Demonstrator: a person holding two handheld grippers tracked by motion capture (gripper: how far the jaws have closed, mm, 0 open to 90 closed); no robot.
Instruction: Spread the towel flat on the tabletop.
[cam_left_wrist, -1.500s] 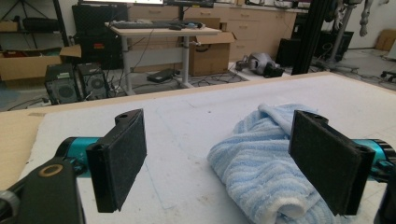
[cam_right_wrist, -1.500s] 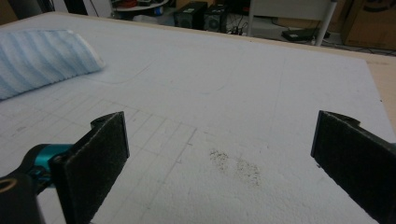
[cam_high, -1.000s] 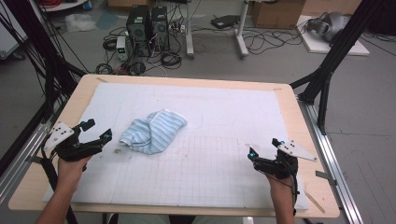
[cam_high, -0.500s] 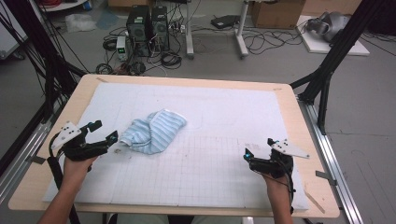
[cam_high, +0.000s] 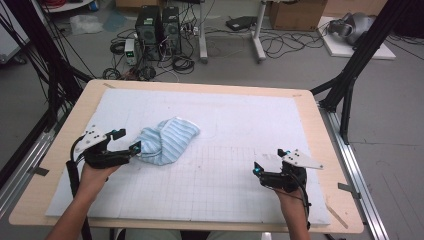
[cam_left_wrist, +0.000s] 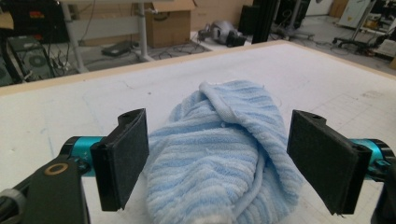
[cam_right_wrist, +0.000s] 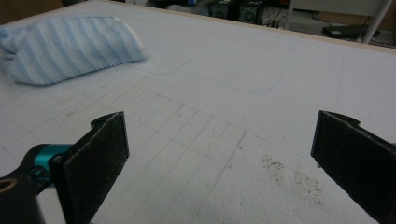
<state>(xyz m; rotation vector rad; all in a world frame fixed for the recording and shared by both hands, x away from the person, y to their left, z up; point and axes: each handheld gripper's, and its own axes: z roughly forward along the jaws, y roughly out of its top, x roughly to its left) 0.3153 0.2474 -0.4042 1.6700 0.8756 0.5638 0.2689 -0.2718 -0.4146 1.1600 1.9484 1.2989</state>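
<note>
A crumpled blue-and-white striped towel (cam_high: 166, 142) lies on the left half of the white gridded mat (cam_high: 240, 115). My left gripper (cam_high: 128, 140) is open at the towel's left end. In the left gripper view the towel (cam_left_wrist: 219, 140) bulges up between the two black pads (cam_left_wrist: 123, 158), and neither pad presses on it. My right gripper (cam_high: 270, 161) is open low over the mat at the front right, far from the towel, with nothing between its jaws. The right gripper view has the towel (cam_right_wrist: 65, 46) at the far upper left, beyond the open right gripper (cam_right_wrist: 224, 163).
The mat covers a wooden table (cam_high: 200, 86) with black frame posts at both sides. On the floor behind the table are computer towers (cam_high: 155, 25), cables and boxes. A dark smudge (cam_right_wrist: 289, 175) marks the mat near my right gripper.
My left gripper has moved right, up to the towel's left end. The right gripper has shifted slightly left. The towel has not moved.
</note>
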